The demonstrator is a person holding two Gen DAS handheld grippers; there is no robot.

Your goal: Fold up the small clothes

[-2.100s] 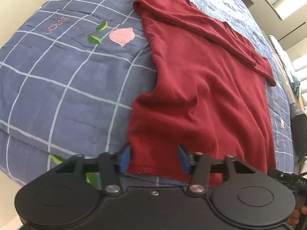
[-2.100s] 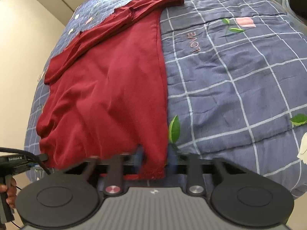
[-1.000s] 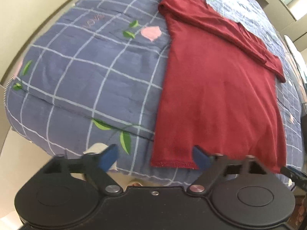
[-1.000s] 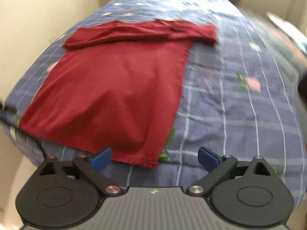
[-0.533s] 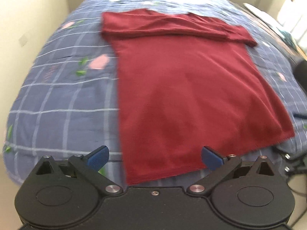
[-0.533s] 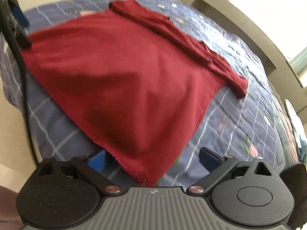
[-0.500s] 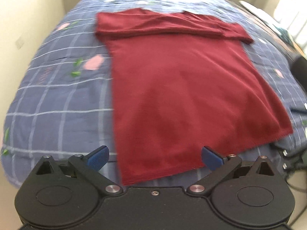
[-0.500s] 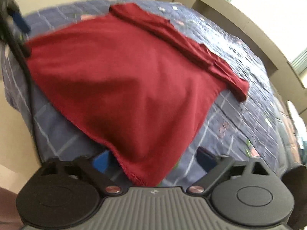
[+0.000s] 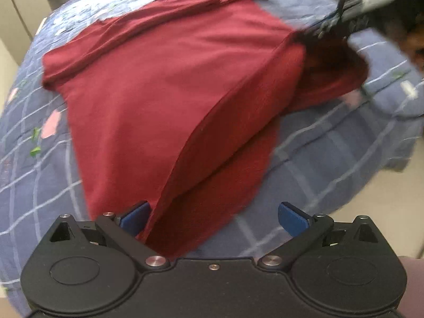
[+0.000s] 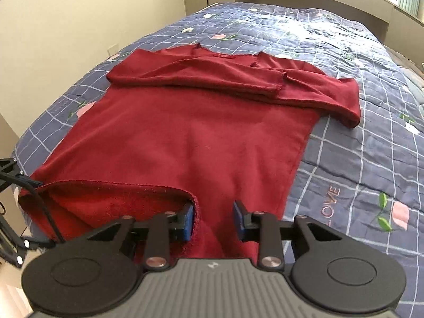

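Left wrist view: a dark red long-sleeved top (image 9: 164,79) is seen spread on a blue checked quilt (image 9: 331,164), its sleeves folded across the chest at the far end. The near hem is lifted, so that a ridge of cloth runs from the near edge up toward the right gripper (image 9: 341,23), seen blurred at the top right. The left gripper (image 9: 213,217) is held released, its jaws spread wide; the hem lies between them, close to the left pad, but is not pressed. The knit is judged soft, light and limp: it will sag and crease wherever it is unsupported, and both layers should be taken together at a hem corner.

Right wrist view: the top (image 10: 190,137) lies flat across the quilt (image 10: 371,164), the near left part of the hem turned up to show the fuzzy inside. The right gripper (image 10: 213,224) has just been closing, with the hem between the blue pads; a gap is seen on the right side, so no clench is made yet. A grip just inside the stitched edge is judged best, since that edge resists stretching and slipping.
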